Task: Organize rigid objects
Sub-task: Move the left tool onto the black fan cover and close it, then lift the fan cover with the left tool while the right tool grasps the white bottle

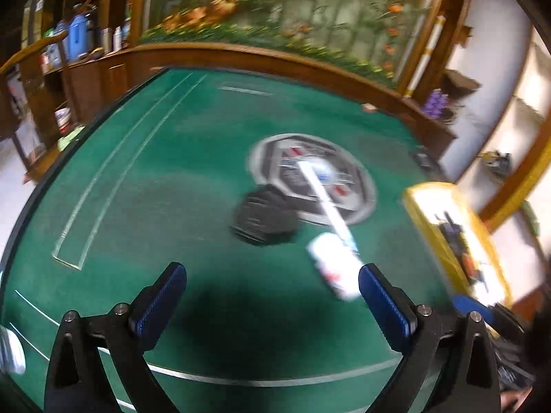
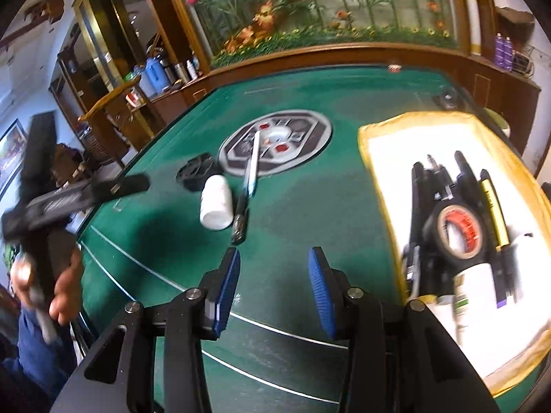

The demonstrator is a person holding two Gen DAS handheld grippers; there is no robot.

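Note:
On the green felt table a white bottle lies on its side, with a black pen right beside it. A white and blue pen and a black round object lie just beyond. My right gripper hovers open in front of them with nothing between its fingers. The left gripper is wide open and empty. The blurred white bottle lies just beyond its right finger. The yellow-rimmed tray holds a black tape roll, several pens and a small bottle.
A grey round emblem marks the table's middle. A wooden rail and a flower mural stand behind the table, with shelves of bottles at the left. In the right wrist view a hand holds the left gripper at the table's left edge.

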